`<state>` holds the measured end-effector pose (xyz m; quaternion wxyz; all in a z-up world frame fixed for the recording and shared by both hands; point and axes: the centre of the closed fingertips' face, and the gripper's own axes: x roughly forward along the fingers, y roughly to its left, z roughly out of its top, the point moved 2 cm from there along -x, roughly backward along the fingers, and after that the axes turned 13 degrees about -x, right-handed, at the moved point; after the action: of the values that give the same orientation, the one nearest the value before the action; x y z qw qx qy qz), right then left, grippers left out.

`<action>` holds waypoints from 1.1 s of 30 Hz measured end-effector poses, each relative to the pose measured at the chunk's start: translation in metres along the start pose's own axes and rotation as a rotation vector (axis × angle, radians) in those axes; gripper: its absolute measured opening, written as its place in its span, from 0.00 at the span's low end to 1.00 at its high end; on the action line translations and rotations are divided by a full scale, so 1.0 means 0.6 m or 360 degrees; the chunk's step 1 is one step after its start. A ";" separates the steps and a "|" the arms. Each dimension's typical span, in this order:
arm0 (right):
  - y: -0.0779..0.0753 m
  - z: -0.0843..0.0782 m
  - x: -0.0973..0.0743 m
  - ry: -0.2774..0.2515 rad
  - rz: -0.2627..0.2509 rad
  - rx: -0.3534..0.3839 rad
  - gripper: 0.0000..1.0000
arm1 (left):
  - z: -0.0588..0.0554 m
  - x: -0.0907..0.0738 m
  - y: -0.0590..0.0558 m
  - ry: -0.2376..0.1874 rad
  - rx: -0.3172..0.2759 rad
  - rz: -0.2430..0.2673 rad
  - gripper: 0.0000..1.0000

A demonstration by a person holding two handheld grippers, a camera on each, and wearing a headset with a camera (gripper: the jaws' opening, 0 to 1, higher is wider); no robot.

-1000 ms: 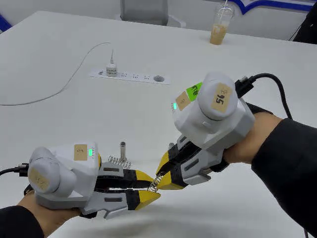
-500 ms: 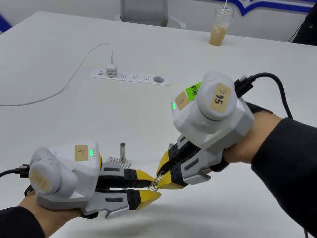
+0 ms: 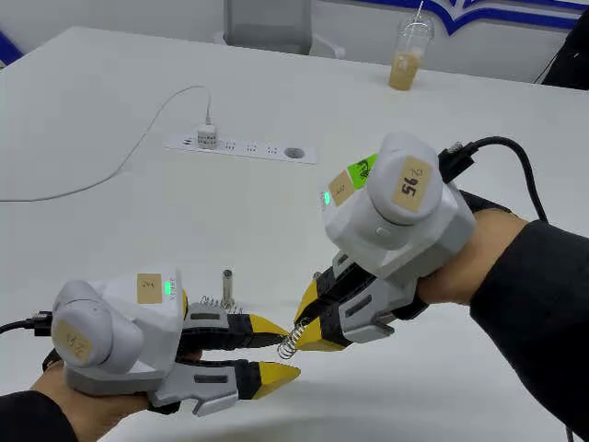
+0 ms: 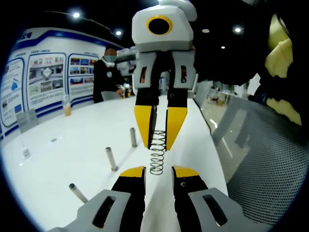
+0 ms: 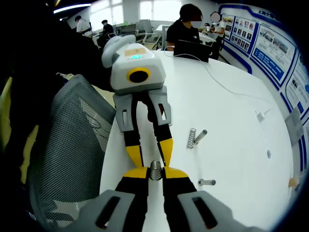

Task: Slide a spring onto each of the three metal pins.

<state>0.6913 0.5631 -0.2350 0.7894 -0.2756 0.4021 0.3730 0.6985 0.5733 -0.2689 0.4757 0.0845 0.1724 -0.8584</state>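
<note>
Left gripper (image 3: 274,350) and right gripper (image 3: 306,330) meet nose to nose over the white table (image 3: 138,212). Well beyond the right one stands a clear cup (image 3: 408,53) with a straw, part full of a brownish drink. The left gripper's jaws stand apart with a moderate gap and clamp nothing. The right gripper's jaws are pinched onto one end of a spring (image 3: 291,341). Its free end reaches toward the gap between the left gripper's tips; whether it touches them is hard to tell. In the left gripper view three metal pins (image 4: 111,158) stand to the left of its jaws, apart from the held spring. In the head view a loose spring (image 3: 213,301) lies just behind the left gripper, at the foot of one of the metal pins.
</note>
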 end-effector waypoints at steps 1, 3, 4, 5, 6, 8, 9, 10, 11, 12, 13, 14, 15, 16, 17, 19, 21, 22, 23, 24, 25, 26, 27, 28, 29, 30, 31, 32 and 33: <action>0.000 0.000 0.000 0.0001 0.0000 0.0000 0.12 | 0.000 0.000 0.000 0.0000 0.0001 0.0002 0.22; -0.001 -0.001 -0.001 0.0003 -0.0001 0.0000 0.12 | 0.001 -0.001 0.000 -0.0001 -0.0007 0.0004 0.24; -0.001 -0.001 -0.001 0.0003 -0.0002 0.0000 0.12 | 0.001 -0.001 0.001 -0.0001 -0.0010 0.0007 0.25; -0.001 -0.001 -0.002 0.0004 -0.0003 0.0001 0.12 | 0.001 -0.002 0.001 -0.0001 -0.0013 0.0011 0.26; -0.001 -0.002 -0.002 0.0004 -0.0004 0.0002 0.12 | 0.001 -0.002 0.002 -0.0002 -0.0015 0.0013 0.27; -0.002 -0.003 -0.003 0.0006 -0.0007 0.0006 0.12 | 0.001 -0.003 0.003 -0.0005 -0.0020 0.0018 0.28; -0.003 -0.004 -0.003 0.0007 -0.0009 0.0008 0.12 | 0.001 -0.004 0.004 -0.0007 -0.0021 0.0021 0.28; -0.003 -0.005 -0.004 0.0009 -0.0009 0.0011 0.12 | 0.001 -0.005 0.004 -0.0008 -0.0025 0.0026 0.30; -0.003 -0.006 -0.005 0.0011 -0.0011 0.0012 0.12 | 0.001 -0.005 0.005 -0.0010 -0.0028 0.0030 0.30; -0.004 -0.007 -0.005 0.0011 -0.0014 0.0012 0.12 | 0.002 -0.006 0.005 -0.0011 -0.0030 0.0032 0.31; -0.004 -0.007 -0.006 0.0011 -0.0014 0.0017 0.12 | 0.002 -0.007 0.006 -0.0012 -0.0031 0.0035 0.32; -0.005 -0.008 -0.007 0.0012 -0.0017 0.0018 0.12 | 0.002 -0.007 0.006 -0.0013 -0.0031 0.0037 0.32; -0.006 -0.009 -0.008 0.0012 -0.0020 0.0021 0.12 | 0.002 -0.008 0.006 -0.0015 -0.0034 0.0040 0.33; -0.006 -0.009 -0.009 0.0011 -0.0022 0.0023 0.12 | 0.003 -0.008 0.007 -0.0016 -0.0036 0.0044 0.34; -0.007 -0.010 -0.009 0.0011 -0.0024 0.0026 0.12 | 0.003 -0.009 0.007 -0.0018 -0.0037 0.0047 0.35; -0.009 -0.013 -0.011 0.0014 -0.0030 0.0030 0.12 | 0.004 -0.010 0.008 -0.0025 -0.0040 0.0052 0.36; -0.010 -0.015 -0.013 0.0016 -0.0034 0.0038 0.12 | 0.005 -0.012 0.010 -0.0027 -0.0043 0.0059 0.37; -0.011 -0.017 -0.014 0.0018 -0.0035 0.0041 0.12 | 0.005 -0.013 0.011 -0.0027 -0.0044 0.0062 0.38; -0.012 -0.019 -0.015 0.0021 -0.0040 0.0045 0.12 | 0.005 -0.014 0.012 -0.0030 -0.0046 0.0066 0.38; -0.013 -0.020 -0.016 0.0023 -0.0042 0.0049 0.12 | 0.005 -0.015 0.013 -0.0031 -0.0047 0.0069 0.39; -0.014 -0.022 -0.017 0.0024 -0.0045 0.0053 0.12 | 0.005 -0.016 0.013 -0.0034 -0.0048 0.0075 0.39; -0.014 -0.023 -0.019 0.0024 -0.0048 0.0055 0.12 | 0.005 -0.017 0.013 -0.0037 -0.0051 0.0077 0.39; -0.015 -0.024 -0.020 0.0026 -0.0050 0.0057 0.12 | 0.005 -0.018 0.014 -0.0038 -0.0051 0.0082 0.40; -0.016 -0.026 -0.021 0.0027 -0.0055 0.0062 0.12 | 0.006 -0.019 0.016 -0.0041 -0.0051 0.0088 0.40; -0.017 -0.027 -0.023 0.0028 -0.0057 0.0065 0.12 | 0.006 -0.020 0.017 -0.0043 -0.0053 0.0092 0.41; -0.019 -0.029 -0.024 0.0030 -0.0063 0.0069 0.12 | 0.006 -0.022 0.019 -0.0045 -0.0055 0.0100 0.42; -0.020 -0.030 -0.025 0.0030 -0.0065 0.0074 0.12 | 0.007 -0.023 0.019 -0.0047 -0.0055 0.0103 0.42; -0.020 -0.031 -0.026 0.0032 -0.0067 0.0077 0.12 | 0.007 -0.024 0.020 -0.0049 -0.0055 0.0106 0.42; -0.021 -0.033 -0.027 0.0034 -0.0072 0.0079 0.12 | 0.008 -0.026 0.021 -0.0052 -0.0056 0.0111 0.42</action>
<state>0.6868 0.5354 -0.2298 0.8000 -0.2690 0.4132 0.3419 0.7176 0.5779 -0.2625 0.5095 0.0680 0.1767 -0.8394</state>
